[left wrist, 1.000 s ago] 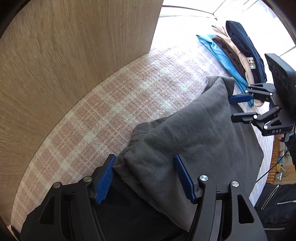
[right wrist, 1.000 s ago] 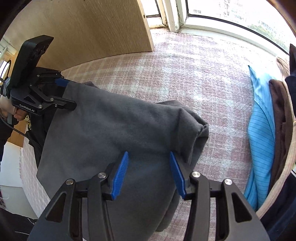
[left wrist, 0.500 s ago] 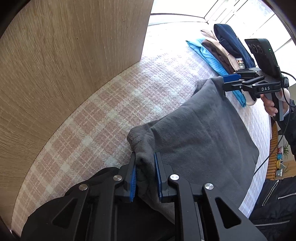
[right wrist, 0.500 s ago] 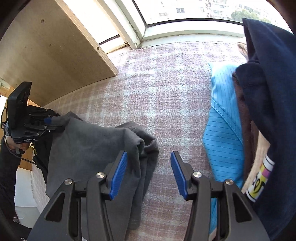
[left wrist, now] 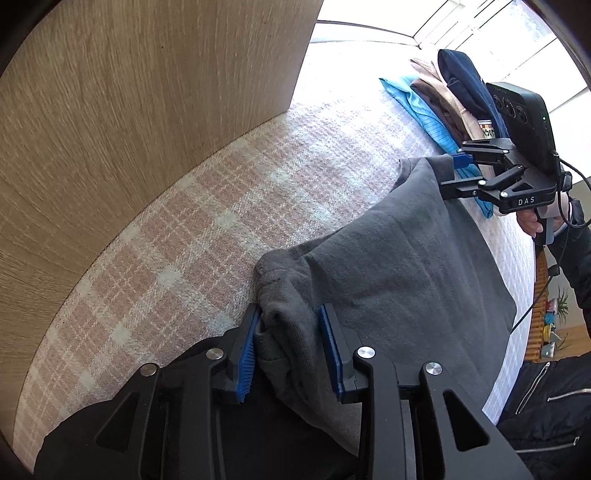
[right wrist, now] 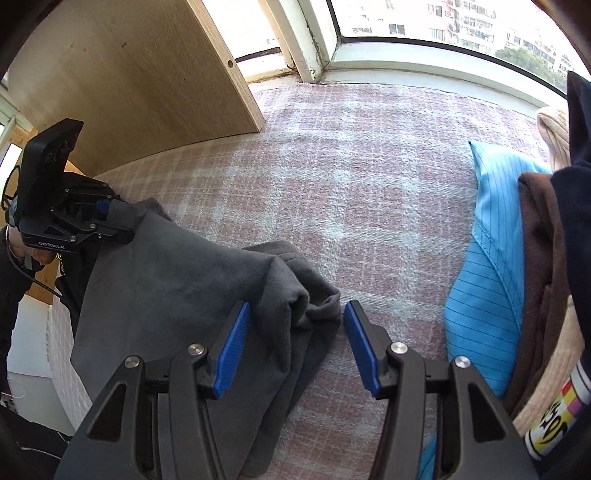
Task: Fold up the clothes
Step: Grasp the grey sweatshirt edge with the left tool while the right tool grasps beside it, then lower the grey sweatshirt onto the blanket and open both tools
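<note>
A grey garment (left wrist: 388, 266) lies partly folded on the pink plaid cover (left wrist: 221, 206). My left gripper (left wrist: 290, 321) points down at its bunched left edge. Its jaws are opening, and the bunch sits loosely between the blue pads. My right gripper (right wrist: 297, 314) hangs over the garment's (right wrist: 166, 277) crumpled right corner. Its jaws are closing with the corner between them, and the right pad stands clear of the cloth. The left wrist view shows the right gripper (left wrist: 458, 166) at the far corner. The left gripper (right wrist: 107, 218) appears in the right wrist view at the garment's other end.
A stack of folded clothes lies to the right: a light blue shirt (right wrist: 487, 258), brown (right wrist: 535, 240), beige and navy pieces. A wooden panel (left wrist: 129, 129) stands upright along the left. A window (right wrist: 443, 22) runs behind the cover. A person's dark jacket (left wrist: 546, 398) is at lower right.
The left jaws closed onto the garment's bunched edge, then widened again. The right gripper slid from over the garment's middle to its right corner, nearer the stack.
</note>
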`<action>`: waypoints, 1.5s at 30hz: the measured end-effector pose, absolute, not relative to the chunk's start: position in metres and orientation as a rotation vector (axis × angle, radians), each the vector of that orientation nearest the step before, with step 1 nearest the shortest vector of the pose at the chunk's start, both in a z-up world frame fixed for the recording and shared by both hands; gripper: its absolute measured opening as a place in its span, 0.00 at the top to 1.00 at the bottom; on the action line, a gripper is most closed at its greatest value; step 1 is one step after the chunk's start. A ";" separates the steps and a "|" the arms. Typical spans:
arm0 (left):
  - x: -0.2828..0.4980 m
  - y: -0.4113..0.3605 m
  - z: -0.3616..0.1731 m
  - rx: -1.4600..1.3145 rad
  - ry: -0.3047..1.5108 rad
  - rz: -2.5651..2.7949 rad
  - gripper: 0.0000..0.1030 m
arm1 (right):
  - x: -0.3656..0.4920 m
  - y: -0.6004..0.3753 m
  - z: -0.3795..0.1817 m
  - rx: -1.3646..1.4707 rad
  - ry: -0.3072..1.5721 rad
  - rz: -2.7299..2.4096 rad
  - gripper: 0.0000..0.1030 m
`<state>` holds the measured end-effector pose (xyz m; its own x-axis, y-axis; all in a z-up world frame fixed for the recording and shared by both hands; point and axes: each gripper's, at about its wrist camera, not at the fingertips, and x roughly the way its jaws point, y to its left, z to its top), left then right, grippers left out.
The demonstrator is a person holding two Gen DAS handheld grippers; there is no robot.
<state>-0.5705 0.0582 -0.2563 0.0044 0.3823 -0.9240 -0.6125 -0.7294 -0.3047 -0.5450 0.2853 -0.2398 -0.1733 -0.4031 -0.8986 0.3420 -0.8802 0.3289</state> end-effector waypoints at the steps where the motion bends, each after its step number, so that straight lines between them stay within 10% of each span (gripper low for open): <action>1: -0.569 0.060 -0.256 -1.574 0.262 1.814 0.73 | -0.546 0.282 -0.240 1.619 -0.075 -2.079 0.67; 7: -0.557 0.066 -0.248 -1.524 0.291 1.844 0.88 | -0.541 0.275 -0.236 1.578 -0.065 -2.084 0.86; 25: -0.472 0.057 -0.015 -0.910 0.431 2.210 0.89 | -0.465 0.291 -0.028 0.959 0.045 -2.429 0.88; 37: -0.350 0.097 -0.185 -1.233 0.579 1.830 0.89 | -0.370 0.296 -0.166 1.234 0.181 -2.351 0.89; 45: -0.321 0.084 -0.204 -1.312 0.562 1.821 0.80 | -0.310 0.287 -0.209 1.334 0.547 -2.281 0.83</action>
